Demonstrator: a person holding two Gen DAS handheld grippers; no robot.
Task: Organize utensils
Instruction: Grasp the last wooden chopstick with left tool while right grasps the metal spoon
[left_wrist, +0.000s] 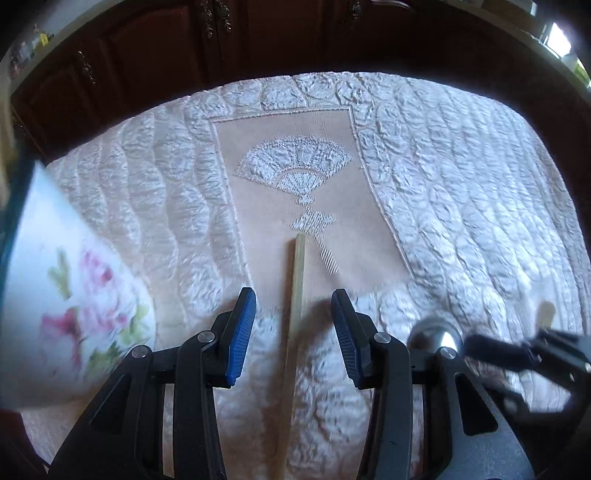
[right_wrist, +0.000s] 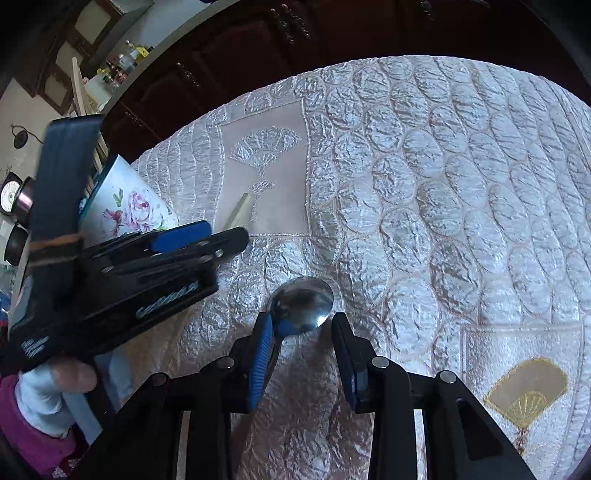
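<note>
Daylight gleams on the shiny quilted cloth (left_wrist: 461, 192); the flowered cup (left_wrist: 66, 295) is motion-blurred, edges bow and darken (fisheye), cabinets (left_wrist: 155, 44) dim.

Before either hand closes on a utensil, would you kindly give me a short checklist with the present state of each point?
1. Chopstick lies between the left gripper jaws: ok, centred, with gaps on both sides.
2. Left jaws are not yet pressing on it: ok, open.
3. Spoon sits between the right gripper jaws: ok, though the bowl is close against one pad.
4. Right jaws have a firm hold on the spoon: cannot tell; a gap shows on the other side.
5. Floral cup is upright on the quilted cloth: ok, beside the left gripper.
6. The two grippers are apart: ok, but close.
</note>
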